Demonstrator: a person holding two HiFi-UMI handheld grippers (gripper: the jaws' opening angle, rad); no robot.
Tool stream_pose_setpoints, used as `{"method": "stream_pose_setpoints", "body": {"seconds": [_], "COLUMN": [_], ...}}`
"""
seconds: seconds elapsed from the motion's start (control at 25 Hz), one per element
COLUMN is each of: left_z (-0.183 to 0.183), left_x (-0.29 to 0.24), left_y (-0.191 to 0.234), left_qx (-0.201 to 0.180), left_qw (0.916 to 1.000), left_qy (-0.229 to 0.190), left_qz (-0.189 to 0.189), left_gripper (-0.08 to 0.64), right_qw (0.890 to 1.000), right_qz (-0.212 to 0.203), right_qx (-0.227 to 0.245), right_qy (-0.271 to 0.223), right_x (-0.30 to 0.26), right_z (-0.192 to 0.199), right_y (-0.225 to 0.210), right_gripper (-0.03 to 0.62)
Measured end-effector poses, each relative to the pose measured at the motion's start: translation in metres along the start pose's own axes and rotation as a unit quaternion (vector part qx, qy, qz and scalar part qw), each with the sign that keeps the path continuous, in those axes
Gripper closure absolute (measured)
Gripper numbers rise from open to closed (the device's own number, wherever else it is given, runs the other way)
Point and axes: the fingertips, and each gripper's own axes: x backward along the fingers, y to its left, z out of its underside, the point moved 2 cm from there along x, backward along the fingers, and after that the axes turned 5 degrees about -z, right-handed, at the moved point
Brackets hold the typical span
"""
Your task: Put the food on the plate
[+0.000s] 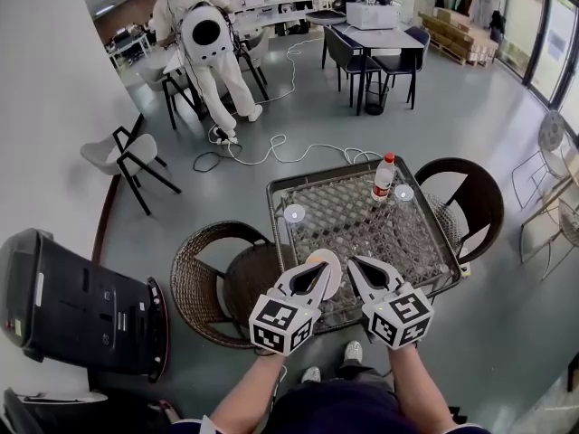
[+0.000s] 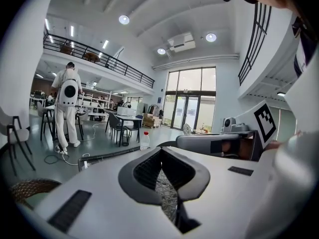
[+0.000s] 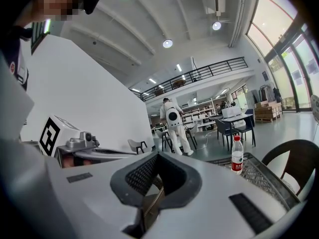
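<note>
Head view: a plain, round, pale plate [image 1: 332, 277] lies at the near left edge of the table [image 1: 362, 229], partly hidden behind the tips of the left gripper [image 1: 326, 265]. Whether food lies on it cannot be told. The right gripper [image 1: 353, 262] hovers just right of the plate. A bottle [image 1: 384, 177] stands at the far side.

Left gripper view: the jaws are pressed together with nothing between them.

Right gripper view: the jaws are together too, holding nothing, and the bottle stands far right.

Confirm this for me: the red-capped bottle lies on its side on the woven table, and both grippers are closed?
No: the bottle stands upright on the table, as the head view shows. The left gripper and right gripper are indeed closed.
</note>
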Motion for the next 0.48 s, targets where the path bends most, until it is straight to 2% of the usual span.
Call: {"method": "stream_pose_setpoints", "body": {"seconds": [0.48], "left_z": [-0.0014], "left_x": [-0.0013], "left_y": [-0.0040], "left_qx": [-0.001], "left_qw": [1.0000], "left_qy": [0.002], "left_qz": [0.004], "left_gripper": [0.551], "right_qw": [1.000], "right_qz": [0.002], "right_qx": [0.005], "right_qy": [0.003], "right_x": [0.0043], "right_z": [-0.0021], "right_y": [-0.0004], "right_gripper": [0.589]}}
